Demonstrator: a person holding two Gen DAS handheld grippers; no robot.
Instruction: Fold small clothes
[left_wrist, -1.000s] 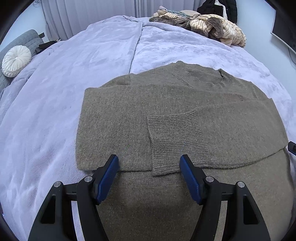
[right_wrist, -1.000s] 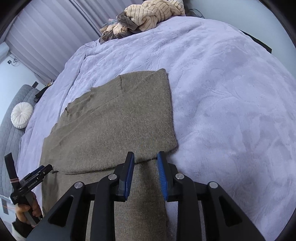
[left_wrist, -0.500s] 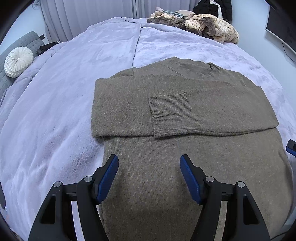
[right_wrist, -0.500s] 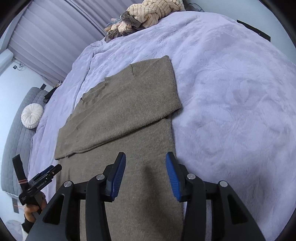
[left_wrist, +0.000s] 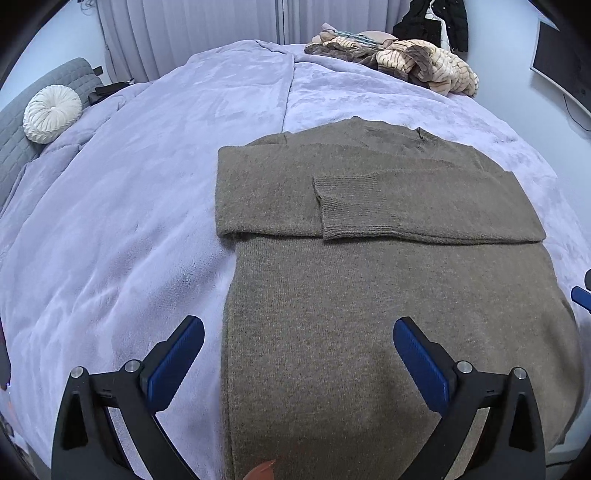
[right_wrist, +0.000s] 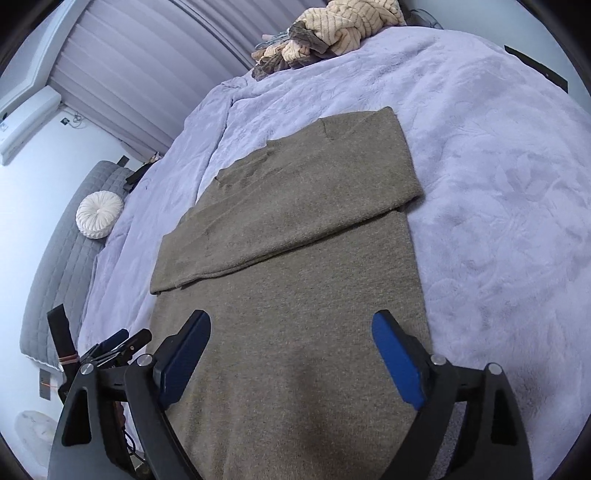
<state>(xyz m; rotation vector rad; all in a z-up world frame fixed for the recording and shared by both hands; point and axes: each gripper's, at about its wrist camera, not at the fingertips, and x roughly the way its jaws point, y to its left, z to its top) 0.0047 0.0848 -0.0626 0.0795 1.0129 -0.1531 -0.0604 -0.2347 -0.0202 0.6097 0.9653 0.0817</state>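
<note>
While both pairs of tongs are opening, nothing sits between their blue pads, so the sweater is no longer gripped by either. The left tongs (left_wrist: 298, 354) stand wide apart above the near left edge of the sweater (left_wrist: 388, 314), one pad over the bed (left_wrist: 129, 229) and the other over the knit. The right tongs (right_wrist: 291, 354) are likewise spread over the near right part of the sweater (right_wrist: 295, 288), holding nothing. A second ago both hung low over the folded sleeves; they have since pulled back toward the near hem and lifted a little, and the right pair, then nearly together, has gone wide.

Farther off, the two sleeves (left_wrist: 369, 199) lie crossed flat over the chest, the ribbed cuff (left_wrist: 354, 206) uppermost near the middle, and they have stayed put after the release. I judge the sleeve fold done, with the next step probably a grip on the near hem to bring it up toward the collar. Beyond the sweater, a heap of clothes (left_wrist: 406, 62) waits at the far edge of the bed, and a round white cushion (left_wrist: 51, 112) rests far left.
</note>
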